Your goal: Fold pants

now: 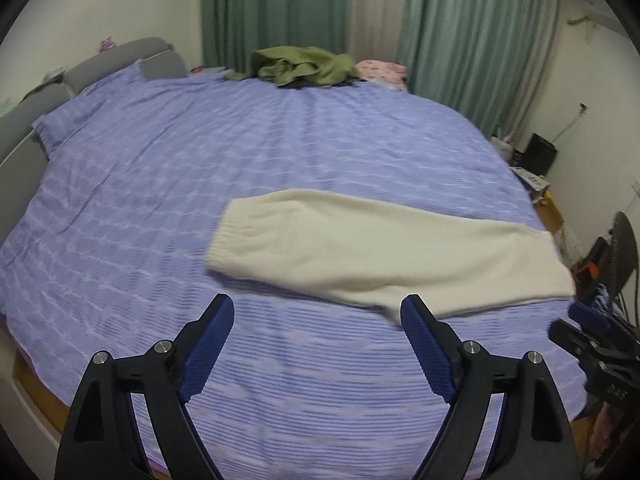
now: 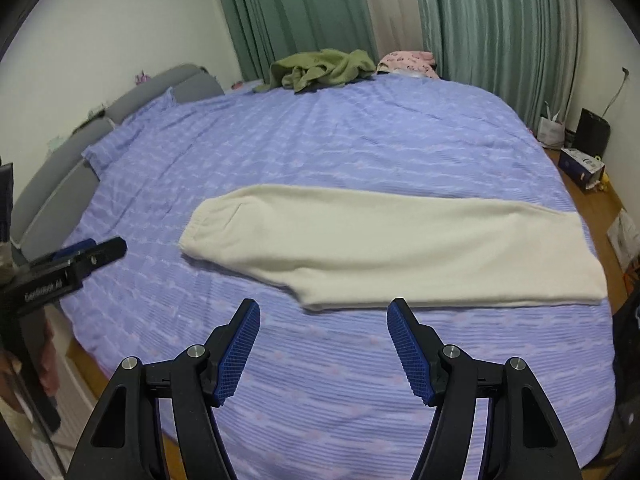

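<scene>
Cream pants (image 1: 380,252) (image 2: 380,240) lie flat across the purple striped bed sheet (image 1: 200,152) (image 2: 320,148), doubled lengthwise, with the elastic waistband to the left and the leg ends to the right. My left gripper (image 1: 318,304) hangs open above the sheet just before the pants' near edge, and nothing sits between its blue pads. My right gripper (image 2: 324,306) is open as well, just short of the same near edge, and holds nothing. Each gripper shows at the edge of the other's view, the right gripper (image 1: 576,324) on the right and the left gripper (image 2: 92,254) on the left.
A crumpled olive-green garment (image 1: 304,66) (image 2: 324,68) and a pink printed one (image 1: 380,70) (image 2: 404,60) lie at the bed's far edge, before green curtains (image 1: 280,4). A grey headboard (image 1: 24,120) runs along the left. Boxes (image 2: 580,164) and a fan (image 1: 624,248) stand on the floor at the right.
</scene>
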Action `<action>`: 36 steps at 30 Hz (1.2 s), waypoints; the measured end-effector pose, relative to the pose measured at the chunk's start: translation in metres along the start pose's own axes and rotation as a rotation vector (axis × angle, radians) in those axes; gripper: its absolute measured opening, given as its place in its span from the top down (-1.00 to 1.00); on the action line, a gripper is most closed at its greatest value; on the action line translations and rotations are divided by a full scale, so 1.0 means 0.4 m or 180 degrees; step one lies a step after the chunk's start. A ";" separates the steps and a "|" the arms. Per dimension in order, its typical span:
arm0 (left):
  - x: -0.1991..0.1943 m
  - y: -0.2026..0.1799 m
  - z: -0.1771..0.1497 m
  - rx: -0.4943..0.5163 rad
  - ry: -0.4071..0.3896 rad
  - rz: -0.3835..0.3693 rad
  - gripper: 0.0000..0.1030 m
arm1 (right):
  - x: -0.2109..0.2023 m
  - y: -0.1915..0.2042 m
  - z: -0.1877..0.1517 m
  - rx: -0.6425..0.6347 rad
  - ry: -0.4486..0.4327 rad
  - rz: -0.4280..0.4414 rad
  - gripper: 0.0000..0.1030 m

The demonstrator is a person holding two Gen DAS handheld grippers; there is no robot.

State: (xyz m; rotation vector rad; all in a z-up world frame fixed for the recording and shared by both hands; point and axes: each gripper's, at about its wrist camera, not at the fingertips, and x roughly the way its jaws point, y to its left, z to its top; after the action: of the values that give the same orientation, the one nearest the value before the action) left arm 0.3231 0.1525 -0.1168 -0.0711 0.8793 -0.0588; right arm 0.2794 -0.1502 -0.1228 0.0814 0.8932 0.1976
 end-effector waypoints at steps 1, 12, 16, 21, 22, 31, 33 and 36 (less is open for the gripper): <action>0.021 0.043 0.004 -0.0053 0.0011 0.0037 -0.66 | 0.017 0.020 0.002 -0.0022 0.0022 -0.0005 -0.30; 0.287 0.263 -0.010 -0.0644 0.0326 0.0010 -0.72 | 0.292 0.119 0.024 -0.0037 0.0358 -0.0077 -0.30; 0.415 0.321 -0.021 -0.1044 0.0532 -0.0218 -0.72 | 0.411 0.116 0.006 0.0200 0.0576 -0.0178 -0.30; 0.553 0.359 -0.018 -0.1467 0.0660 -0.0351 -0.72 | 0.525 0.089 -0.028 0.0721 0.0852 -0.0329 -0.30; 0.581 0.359 -0.018 -0.1475 0.0690 -0.0351 -0.72 | 0.536 0.088 -0.034 0.0762 0.0881 -0.0352 -0.30; 0.711 0.358 -0.027 -0.1780 0.0788 -0.0551 -0.72 | 0.579 0.095 -0.058 0.0778 0.1005 -0.0475 -0.29; 0.730 0.359 -0.023 -0.1833 0.0797 -0.0617 -0.55 | 0.581 0.102 -0.060 0.0758 0.1010 -0.0518 -0.28; 0.724 0.358 0.016 -0.1787 0.0732 -0.0424 0.15 | 0.586 0.123 -0.055 0.0631 0.1014 -0.0532 -0.24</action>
State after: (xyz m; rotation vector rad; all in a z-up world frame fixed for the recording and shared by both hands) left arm 0.5154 0.2718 -0.3472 -0.6585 1.1001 0.0586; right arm 0.3983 -0.0543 -0.3084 0.1618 1.2302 -0.0369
